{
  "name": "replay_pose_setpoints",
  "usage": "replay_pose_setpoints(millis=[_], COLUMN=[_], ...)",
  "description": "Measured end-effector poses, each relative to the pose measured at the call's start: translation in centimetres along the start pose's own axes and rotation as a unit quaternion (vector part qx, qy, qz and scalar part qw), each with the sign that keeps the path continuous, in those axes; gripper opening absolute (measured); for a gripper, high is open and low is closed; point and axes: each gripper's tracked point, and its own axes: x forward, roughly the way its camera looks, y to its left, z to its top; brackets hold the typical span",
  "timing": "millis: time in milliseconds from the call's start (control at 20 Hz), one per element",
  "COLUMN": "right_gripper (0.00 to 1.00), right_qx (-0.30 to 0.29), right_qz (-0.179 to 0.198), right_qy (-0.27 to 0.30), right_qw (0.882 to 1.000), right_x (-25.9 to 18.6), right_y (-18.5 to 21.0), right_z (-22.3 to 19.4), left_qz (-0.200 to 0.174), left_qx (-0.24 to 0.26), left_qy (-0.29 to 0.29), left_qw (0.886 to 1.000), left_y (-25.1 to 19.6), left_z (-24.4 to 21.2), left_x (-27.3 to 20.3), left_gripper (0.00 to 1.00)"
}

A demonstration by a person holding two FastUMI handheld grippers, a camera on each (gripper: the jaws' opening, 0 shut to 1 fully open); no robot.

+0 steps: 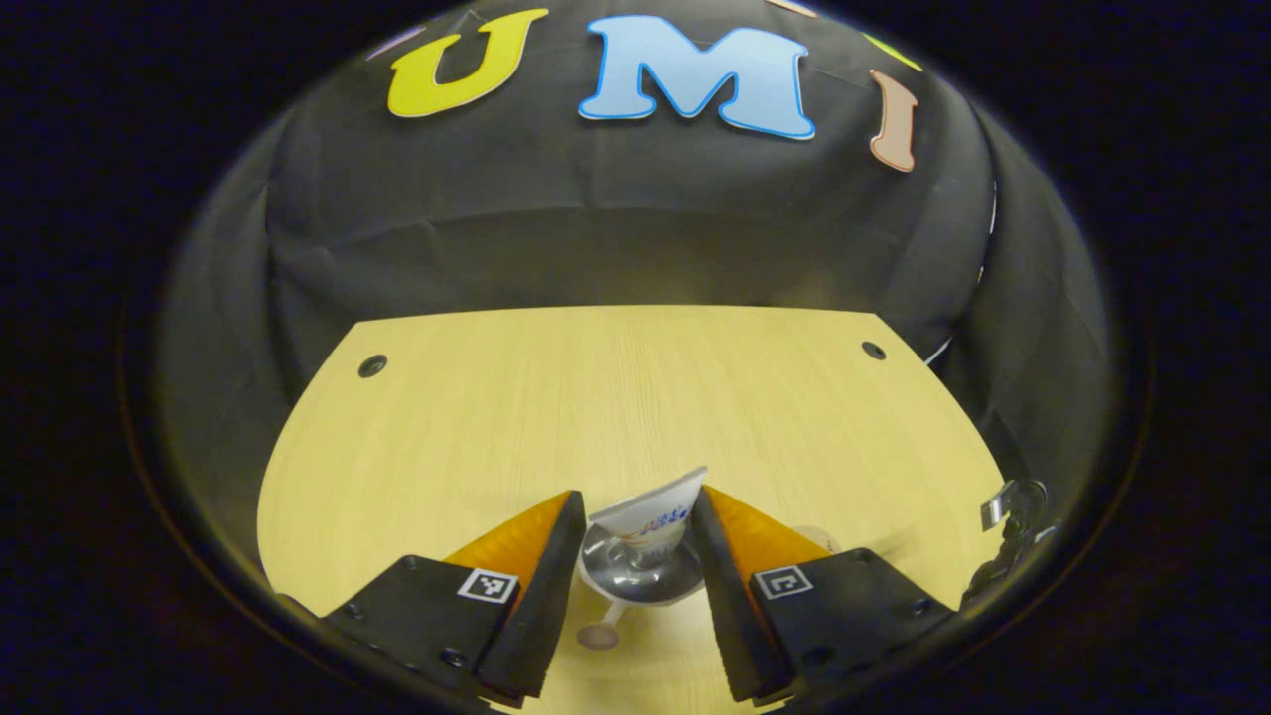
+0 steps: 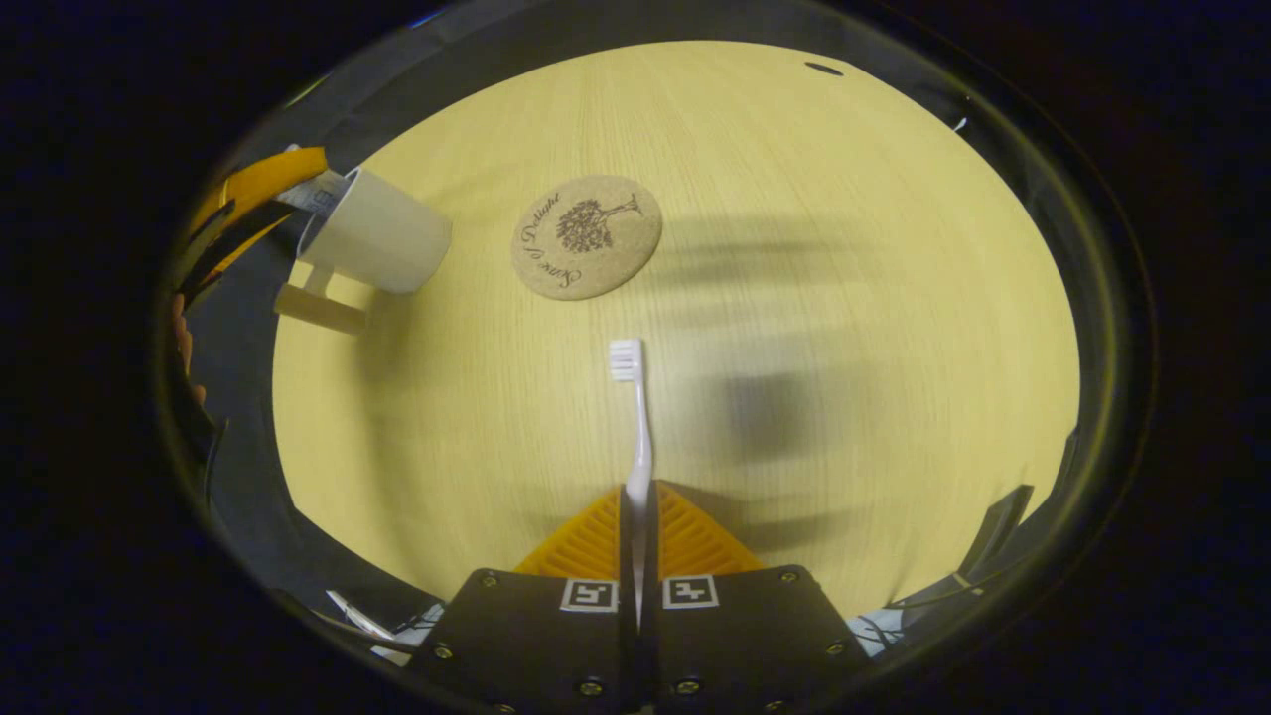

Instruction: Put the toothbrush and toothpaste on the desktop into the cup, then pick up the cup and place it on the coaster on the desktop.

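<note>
Pale wood desktop [image 2: 844,298] carries your coaster [image 2: 586,236] toward its far edge. Your right gripper [image 2: 636,506] clamps the toothbrush [image 2: 635,417] handle. Your left gripper [image 1: 635,526] stands wide around the cup [image 1: 640,571], toothpaste [image 1: 650,516] standing inside it near the left edge.

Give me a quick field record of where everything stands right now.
left gripper: open, fingers either side of the toothpaste
toothpaste: standing in the cup
cup: on the desktop, off the coaster
right gripper: shut on the toothbrush
toothbrush: held above the desktop, bristles pointing away
coaster: bare, beside the cup
desktop: light wood
</note>
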Motion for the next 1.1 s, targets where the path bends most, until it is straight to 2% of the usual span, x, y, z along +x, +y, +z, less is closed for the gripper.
replay_pose_setpoints(millis=[150,300,600,850,1100], right_gripper=[0.02,0.02,0.02,0.03,0.02], right_qx=[0.011,0.009,-0.016,-0.026,-0.001], right_qz=[0.006,0.009,0.035,0.063,0.086], right_qy=[-0.019,-0.059,-0.159,-0.205,-0.229], right_qw=[1.000,0.998,0.987,0.976,0.970], right_x=[-1.6,-3.8,-8.6,-13.3,-11.5], right_y=[0.4,1.3,6.5,10.7,15.8], right_z=[1.4,4.6,13.3,18.7,22.2], left_qz=[0.004,0.007,0.016,0.041,0.069], left_qx=[-0.004,-0.014,-0.037,-0.052,-0.061], left_qy=[-0.013,-0.024,-0.028,-0.026,-0.021], left_qw=[1.000,1.000,0.999,0.997,0.996], left_y=[0.3,1.2,4.3,8.1,12.9], left_z=[0.3,0.1,-1.4,-2.9,-4.4], left_x=[-2.0,-4.3,-8.1,-10.5,-13.2], left_gripper=[0.72,0.72,0.71,0.72,0.72])
